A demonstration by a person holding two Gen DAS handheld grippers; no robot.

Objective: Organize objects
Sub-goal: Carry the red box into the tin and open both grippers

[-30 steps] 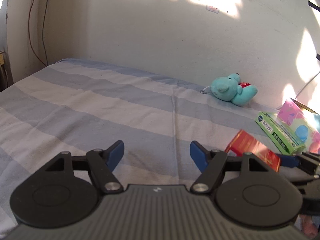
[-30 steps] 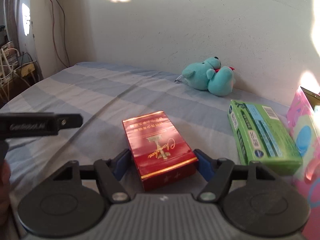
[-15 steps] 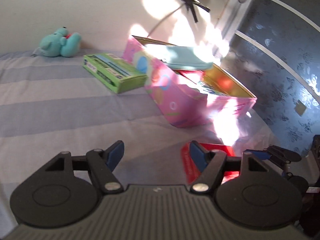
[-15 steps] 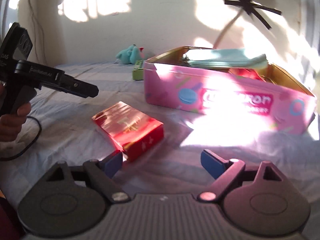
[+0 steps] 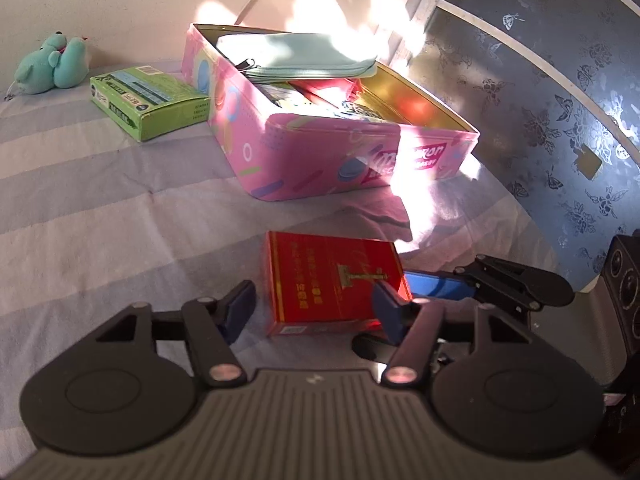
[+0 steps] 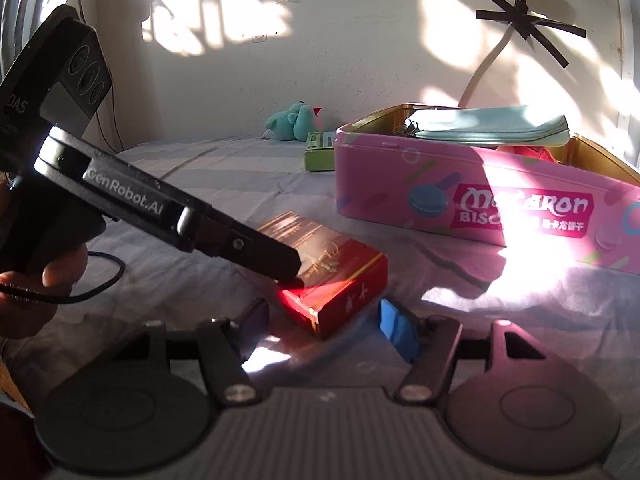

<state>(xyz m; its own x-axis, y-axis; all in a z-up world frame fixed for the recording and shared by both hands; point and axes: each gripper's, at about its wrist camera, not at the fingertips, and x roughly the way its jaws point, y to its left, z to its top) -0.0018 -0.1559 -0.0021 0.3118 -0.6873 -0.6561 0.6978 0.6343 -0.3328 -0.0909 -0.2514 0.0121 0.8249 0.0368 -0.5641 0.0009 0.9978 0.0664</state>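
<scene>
Left wrist view: left gripper (image 5: 316, 306) sits at the near end of the red box (image 5: 334, 282); box lies flat on the striped bedsheet (image 5: 100, 208), long axis running away from the claw toward the pink tin (image 5: 320, 160); jaws closing, box between them, right pad at its edge, left pad clear of it, so no grip yet; right gripper (image 5: 436, 284) comes in from the right, blue finger just beside the box's right side.

Tin is open, holding a pale green pouch (image 5: 300, 54) on top of red and printed packets; green box (image 5: 148, 100) and teal plush toy (image 5: 50, 64) lie outside, to its left.

Right wrist view: right gripper (image 6: 324, 326) faces a corner of the red box (image 6: 332, 268); jaws closing, corner between them, pads not touching; left gripper (image 6: 292, 268) rests its tip on the box top; both claws equally near; tin (image 6: 400, 192) beyond, to the right.
</scene>
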